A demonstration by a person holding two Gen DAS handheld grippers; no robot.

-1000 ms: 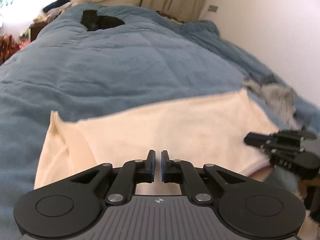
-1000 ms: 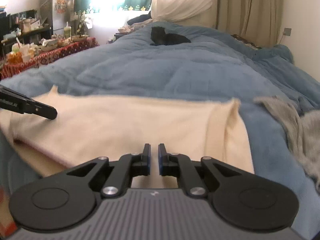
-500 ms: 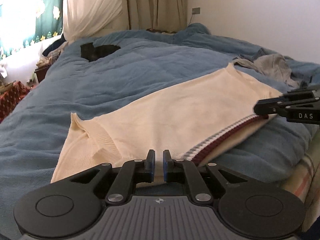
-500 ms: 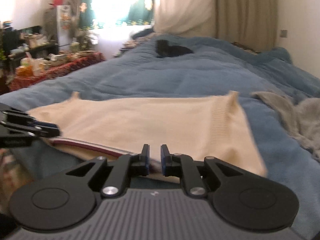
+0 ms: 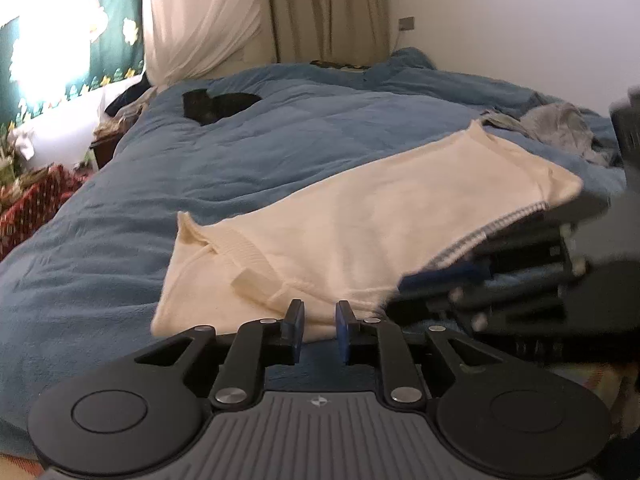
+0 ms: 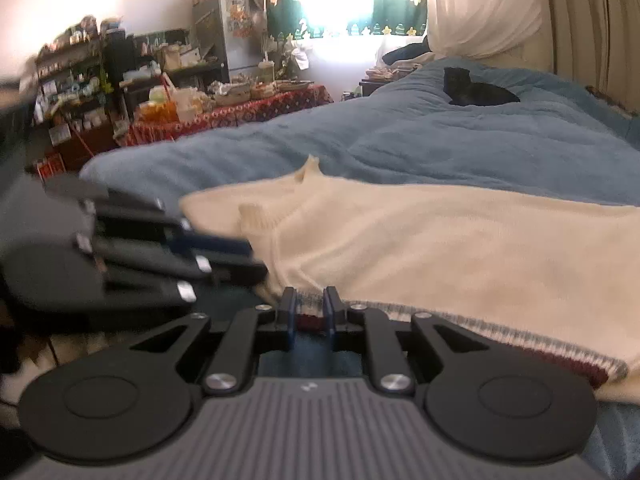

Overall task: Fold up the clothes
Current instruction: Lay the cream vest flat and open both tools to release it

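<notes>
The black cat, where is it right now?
The black cat lies far up the blue blanket, near the white curtain, well beyond the cream sweater.

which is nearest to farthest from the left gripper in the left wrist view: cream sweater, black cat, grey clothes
1. cream sweater, right ahead of the left gripper
2. grey clothes, far right on the blue duvet
3. black cat, far end, upper left
</notes>
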